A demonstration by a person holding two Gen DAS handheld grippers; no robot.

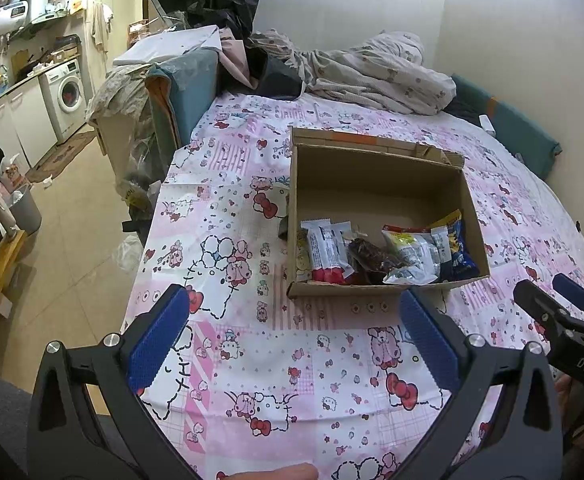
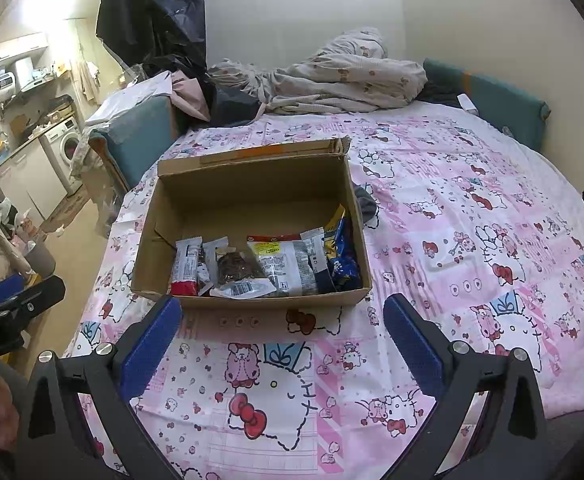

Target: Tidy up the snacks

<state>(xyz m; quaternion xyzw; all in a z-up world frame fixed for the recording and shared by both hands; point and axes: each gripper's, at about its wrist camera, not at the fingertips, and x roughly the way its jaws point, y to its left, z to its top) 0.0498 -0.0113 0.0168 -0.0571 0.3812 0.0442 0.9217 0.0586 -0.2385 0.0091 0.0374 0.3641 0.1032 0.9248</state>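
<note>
Both grippers — left gripper (image 1: 292, 320), right gripper (image 2: 282, 326) — gape wide and empty at 6 o'clock of the cardboard box (image 2: 252, 300); its snack packets (image 2: 268, 268) look light, crinkly, slippery — pinch a sealed end.

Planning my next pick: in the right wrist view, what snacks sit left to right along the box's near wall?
Red-and-white packet → dark brown snack pack → white pack with yellow label → blue bag.

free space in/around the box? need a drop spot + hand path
Inside the cardboard box, the far half of the floor is bare, between the back wall and the snack packets, which crowd the near wall. Outside, the pink bedspread lies open right of the box up to the teal cushion, and in front, between the box and both open claws.
</note>
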